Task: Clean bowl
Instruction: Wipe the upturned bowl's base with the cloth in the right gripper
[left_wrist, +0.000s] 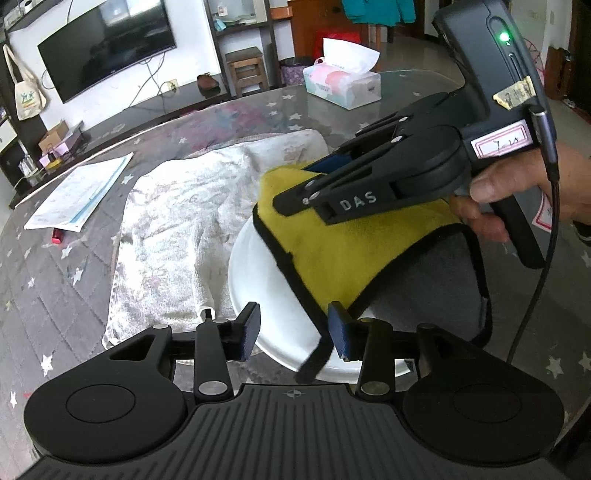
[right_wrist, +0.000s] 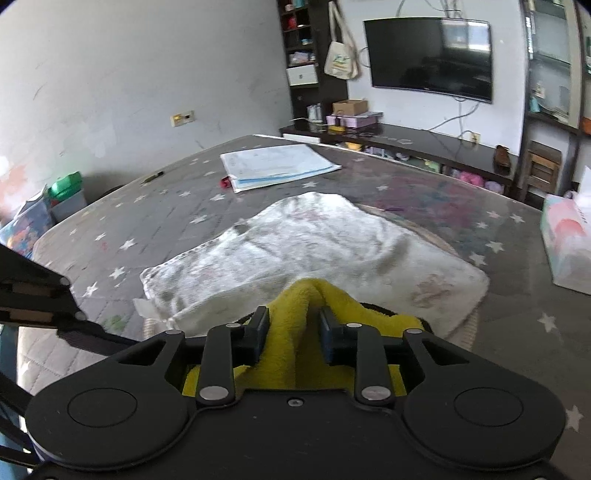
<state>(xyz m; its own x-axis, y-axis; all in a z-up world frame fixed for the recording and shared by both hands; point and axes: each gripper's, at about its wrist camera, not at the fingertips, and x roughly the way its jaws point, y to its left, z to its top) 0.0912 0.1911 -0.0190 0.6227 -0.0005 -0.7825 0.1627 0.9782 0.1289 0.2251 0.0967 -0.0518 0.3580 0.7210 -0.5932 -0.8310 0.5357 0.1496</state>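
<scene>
My right tongs (right_wrist: 291, 332) pinch the yellow cloth (left_wrist: 343, 251) draped into the white bowl (left_wrist: 266, 295); left tongs (left_wrist: 293, 334) straddle its rim, half open.

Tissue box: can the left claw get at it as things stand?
Probably not directly: the tissue box sits at the table's far side, beyond the right claw and its yellow cloth, while the left claw straddles the white bowl rim.

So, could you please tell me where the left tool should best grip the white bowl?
Probably the near rim of the white bowl, approached from the camera side: that thin edge lies bare between the left tool pads, while the yellow cloth covers the right.
</scene>
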